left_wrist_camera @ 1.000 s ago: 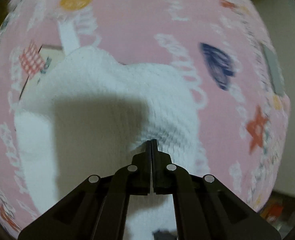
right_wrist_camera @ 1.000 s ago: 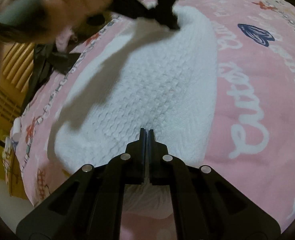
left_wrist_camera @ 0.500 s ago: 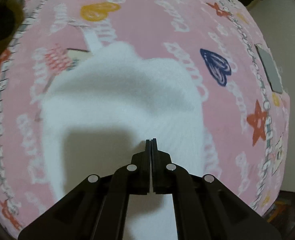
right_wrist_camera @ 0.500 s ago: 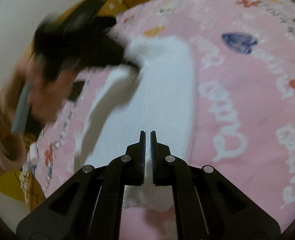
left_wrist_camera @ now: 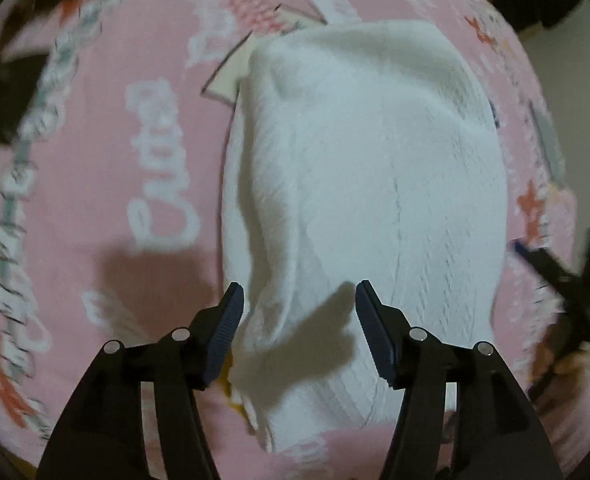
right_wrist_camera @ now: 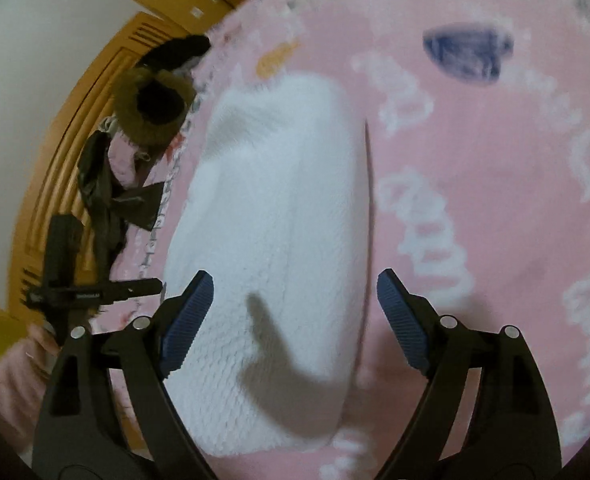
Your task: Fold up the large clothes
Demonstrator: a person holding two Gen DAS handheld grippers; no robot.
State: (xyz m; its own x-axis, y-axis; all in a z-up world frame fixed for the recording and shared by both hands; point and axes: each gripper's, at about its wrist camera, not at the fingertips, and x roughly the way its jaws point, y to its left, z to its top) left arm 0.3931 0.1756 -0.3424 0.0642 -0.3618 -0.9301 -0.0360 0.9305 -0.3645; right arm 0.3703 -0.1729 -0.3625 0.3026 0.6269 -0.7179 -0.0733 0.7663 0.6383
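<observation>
Pink fleecy blanket covering pretty much everything, printed with white cursive lettering, orange-red stars and a chain-like border along the edge. Navy heart up at 1 o'clock in the right wrist view, small orange blob around 12. Over at 10 o'clock, off the blanket's edge: some brown furry thing with a dark middle, crumpled black plastic bag just below it. Yellow-orange wooden slatted panel behind, plain white wall further left.
</observation>
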